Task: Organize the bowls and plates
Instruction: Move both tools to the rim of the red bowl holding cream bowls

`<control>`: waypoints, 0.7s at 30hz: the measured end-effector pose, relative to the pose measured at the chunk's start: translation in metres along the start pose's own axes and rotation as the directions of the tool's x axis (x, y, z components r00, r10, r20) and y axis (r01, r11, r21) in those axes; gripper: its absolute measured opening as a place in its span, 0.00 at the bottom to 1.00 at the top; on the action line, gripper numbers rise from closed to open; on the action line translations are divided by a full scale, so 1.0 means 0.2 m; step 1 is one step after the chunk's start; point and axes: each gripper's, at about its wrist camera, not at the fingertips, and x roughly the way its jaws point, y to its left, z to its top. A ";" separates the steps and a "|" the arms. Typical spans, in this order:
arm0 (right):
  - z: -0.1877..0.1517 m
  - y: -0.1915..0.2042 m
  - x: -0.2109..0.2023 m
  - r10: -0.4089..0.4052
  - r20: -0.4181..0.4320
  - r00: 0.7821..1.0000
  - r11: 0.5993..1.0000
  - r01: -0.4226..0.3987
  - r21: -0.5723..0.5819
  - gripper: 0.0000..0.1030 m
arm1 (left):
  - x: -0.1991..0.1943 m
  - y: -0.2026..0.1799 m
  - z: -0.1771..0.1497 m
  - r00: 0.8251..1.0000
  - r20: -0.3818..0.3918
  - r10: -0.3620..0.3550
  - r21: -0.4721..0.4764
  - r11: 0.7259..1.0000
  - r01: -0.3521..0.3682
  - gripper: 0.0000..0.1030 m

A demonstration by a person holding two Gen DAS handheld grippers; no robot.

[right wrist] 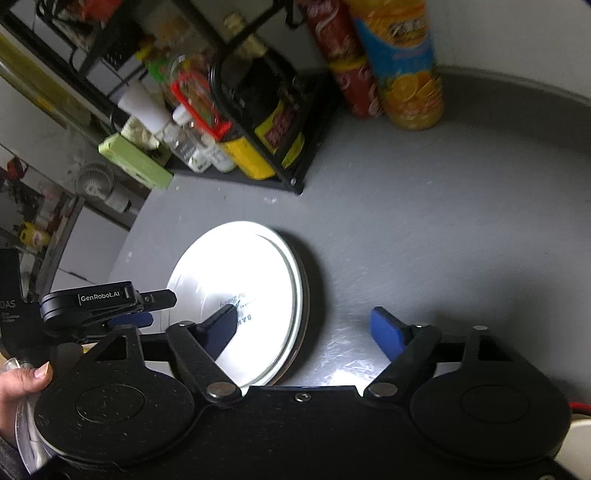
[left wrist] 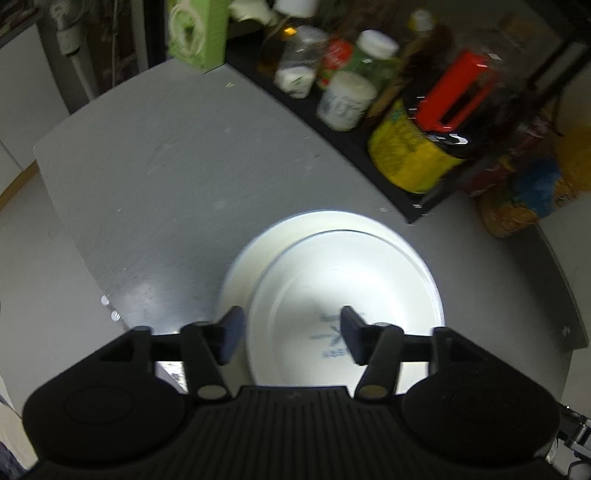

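Note:
Two white plates lie stacked on the grey table (left wrist: pixel 155 155). The upper plate (left wrist: pixel 332 288) shows a blue printed stamp and sits shifted toward me on the lower plate (left wrist: pixel 251 254). My left gripper (left wrist: pixel 291 334) is open, its fingers spread over the near part of the upper plate with nothing between them. In the right wrist view the stack of plates (right wrist: pixel 243 280) is at centre left. My right gripper (right wrist: pixel 304 330) is open, one finger over the plate and the other over bare table. The left gripper (right wrist: pixel 155 308) shows at the stack's left rim.
A black rack (left wrist: pixel 369 147) behind the plates holds jars, bottles and a yellow tin with a red handle (left wrist: pixel 413 158). A green box (left wrist: pixel 195 33) stands at its far end. An orange drink bottle (right wrist: pixel 406 70) and a red bottle (right wrist: pixel 347 66) stand by the wall. A hand (right wrist: pixel 22 380) holds the left gripper.

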 end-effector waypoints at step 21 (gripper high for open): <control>-0.20 -0.18 -0.41 -0.134 0.162 0.978 0.988 0.119 0.098 0.99 | -0.21 -0.45 -0.18 0.988 -0.042 -0.147 0.235 0.960 0.153 0.78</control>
